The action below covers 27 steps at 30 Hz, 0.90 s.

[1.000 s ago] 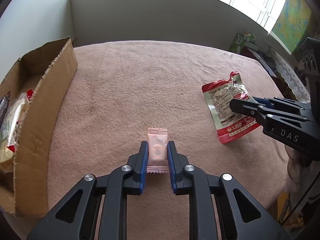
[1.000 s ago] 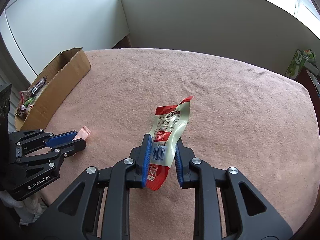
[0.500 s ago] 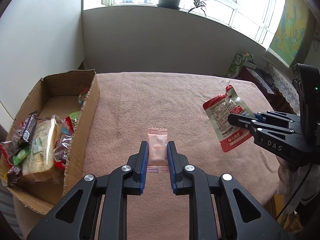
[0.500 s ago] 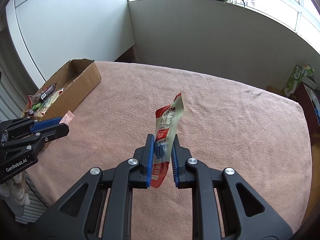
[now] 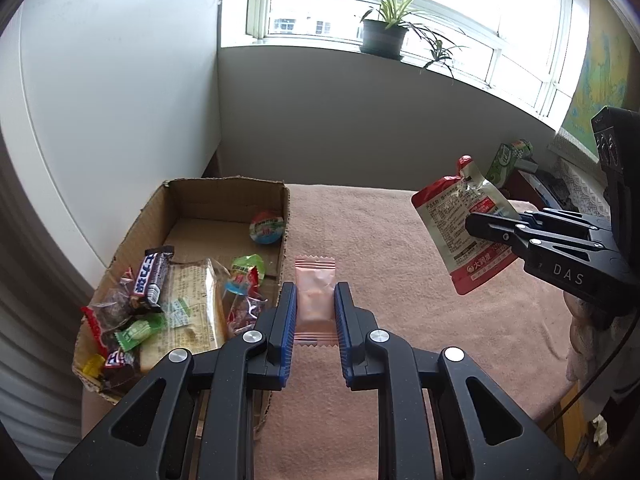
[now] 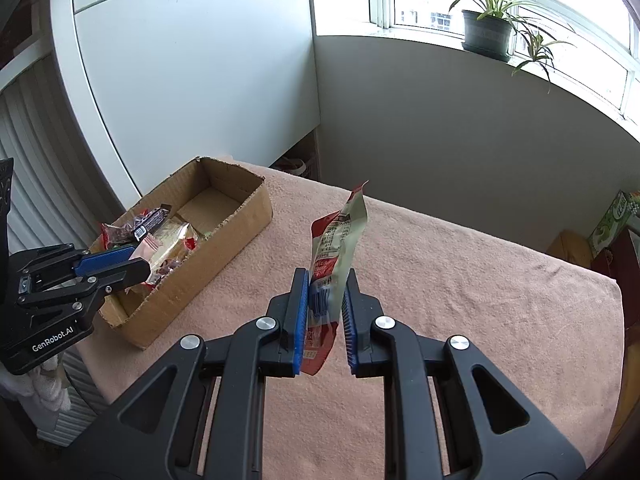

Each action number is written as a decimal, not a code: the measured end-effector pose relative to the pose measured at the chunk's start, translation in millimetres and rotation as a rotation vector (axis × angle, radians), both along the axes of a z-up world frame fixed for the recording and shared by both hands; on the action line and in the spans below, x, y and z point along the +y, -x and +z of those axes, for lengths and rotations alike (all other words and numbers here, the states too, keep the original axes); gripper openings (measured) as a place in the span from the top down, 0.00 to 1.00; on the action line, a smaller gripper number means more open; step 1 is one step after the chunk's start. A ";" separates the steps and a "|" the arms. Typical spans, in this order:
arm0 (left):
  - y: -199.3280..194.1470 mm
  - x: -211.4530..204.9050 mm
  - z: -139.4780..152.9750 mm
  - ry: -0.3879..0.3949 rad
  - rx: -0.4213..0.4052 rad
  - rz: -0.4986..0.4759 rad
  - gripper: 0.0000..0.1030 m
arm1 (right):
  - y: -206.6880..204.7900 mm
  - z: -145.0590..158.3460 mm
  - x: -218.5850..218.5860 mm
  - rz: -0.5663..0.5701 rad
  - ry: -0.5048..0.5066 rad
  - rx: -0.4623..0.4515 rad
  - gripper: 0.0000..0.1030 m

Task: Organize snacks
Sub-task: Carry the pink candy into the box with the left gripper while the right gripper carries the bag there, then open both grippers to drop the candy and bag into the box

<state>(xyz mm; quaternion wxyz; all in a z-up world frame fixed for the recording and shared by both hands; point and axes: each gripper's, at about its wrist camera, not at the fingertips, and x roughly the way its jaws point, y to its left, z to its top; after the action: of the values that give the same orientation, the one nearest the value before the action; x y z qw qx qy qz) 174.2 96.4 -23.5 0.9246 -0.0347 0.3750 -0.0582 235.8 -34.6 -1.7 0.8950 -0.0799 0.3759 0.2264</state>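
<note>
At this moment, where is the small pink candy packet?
In the left wrist view, the pink candy packet is clamped in the left gripper, held above the pink tablecloth just right of the cardboard box.

A: Lighting?
B: Daylight, bright, from white-framed window (image 5: 420, 20) behind; panes overexposed, soft shadows across salmon-pink terry tablecloth (image 6: 460, 280).

A: Picture quality?
B: Sharp centrally; strong fisheye bending at edges, dark vignette in corners. No motion blur noted.
</note>
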 end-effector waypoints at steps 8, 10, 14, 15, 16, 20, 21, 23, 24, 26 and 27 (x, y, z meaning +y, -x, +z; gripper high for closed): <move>-7.6 47.0 -1.3 0.006 -0.006 0.095 0.83 | -16.9 0.7 61.4 0.089 -0.028 0.008 0.85; -11.5 61.8 -5.5 0.015 0.009 0.125 0.83 | -22.2 -2.3 77.3 0.110 -0.043 0.022 0.85; -18.0 81.3 -14.8 0.014 0.032 0.178 0.83 | -32.2 -11.7 108.6 0.150 -0.074 0.065 0.85; -19.2 84.7 -16.0 0.016 0.036 0.187 0.83 | -33.1 -14.3 115.8 0.160 -0.072 0.069 0.84; -20.0 87.4 -17.1 0.020 0.039 0.193 0.83 | -34.4 -17.3 122.5 0.173 -0.071 0.077 0.84; -21.9 90.7 -17.6 0.029 0.044 0.198 0.82 | -38.8 -26.6 139.7 0.199 -0.075 0.098 0.84; -23.1 91.0 -17.1 0.030 0.044 0.199 0.82 | -39.5 -27.4 142.9 0.201 -0.069 0.096 0.77; -25.2 90.8 -16.2 0.029 0.042 0.201 0.80 | -39.7 -26.7 145.2 0.209 -0.077 0.096 0.58; -25.5 90.8 -15.7 0.025 0.042 0.204 0.77 | -38.9 -25.4 144.9 0.204 -0.080 0.088 0.46; -23.6 92.1 -14.2 0.024 0.035 0.213 0.54 | -37.3 -21.6 142.4 0.200 -0.084 0.075 0.43; -22.0 92.7 -13.2 0.027 0.026 0.214 0.51 | -37.1 -20.2 141.2 0.197 -0.083 0.071 0.43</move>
<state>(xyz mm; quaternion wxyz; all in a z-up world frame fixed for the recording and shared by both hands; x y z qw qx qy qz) 196.1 189.2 -36.6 0.9200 -0.0877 0.3802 0.0363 272.9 106.6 -21.9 0.8570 -0.0713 0.3883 0.3312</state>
